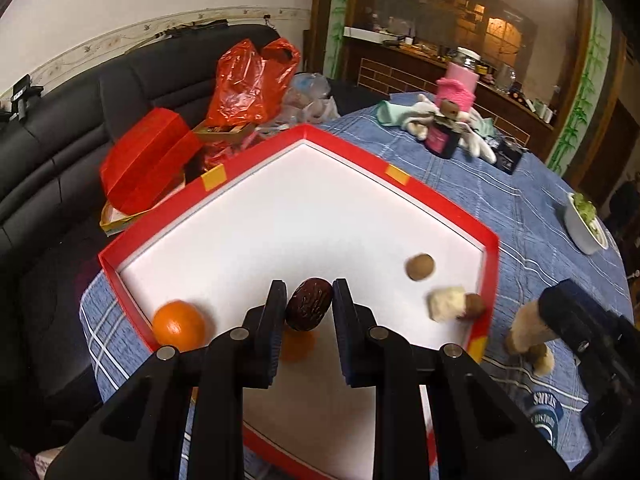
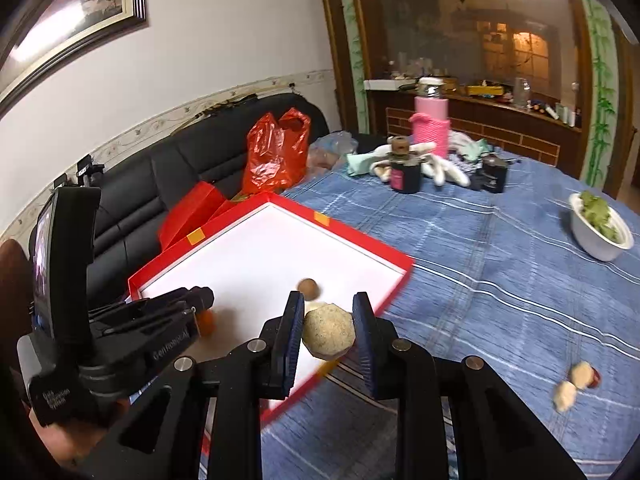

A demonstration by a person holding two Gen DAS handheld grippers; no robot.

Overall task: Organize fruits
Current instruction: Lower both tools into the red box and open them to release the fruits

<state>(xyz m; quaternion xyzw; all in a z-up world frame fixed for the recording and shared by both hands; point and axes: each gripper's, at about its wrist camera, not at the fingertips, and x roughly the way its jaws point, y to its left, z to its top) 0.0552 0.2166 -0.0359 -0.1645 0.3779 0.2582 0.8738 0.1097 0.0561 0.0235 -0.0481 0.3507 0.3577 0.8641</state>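
While the left hand-held gripper [image 1: 309, 312] pinches a dark wrinkled date [image 1: 309, 303] above the white floor of the red tray [image 1: 491, 248], an orange [image 1: 179, 325] lies to its left and a small brown fruit [image 1: 420, 267] ahead to its right. Over the tray's near rim, the right hand-held gripper [image 2: 329, 330] pinches a pale faceted lump [image 2: 329, 333]; two similar pieces [image 2: 576, 384] lie on the table [image 2: 480, 240] to its right.

The left gripper [image 1: 309, 307] pinches a dark wrinkled date [image 1: 309, 303] between its fingers [image 1: 275, 312] above the red-rimmed white tray [image 1: 440, 196]. An orange [image 1: 179, 325] lies in the tray's left corner, a small brown round fruit [image 1: 420, 267] at the right.
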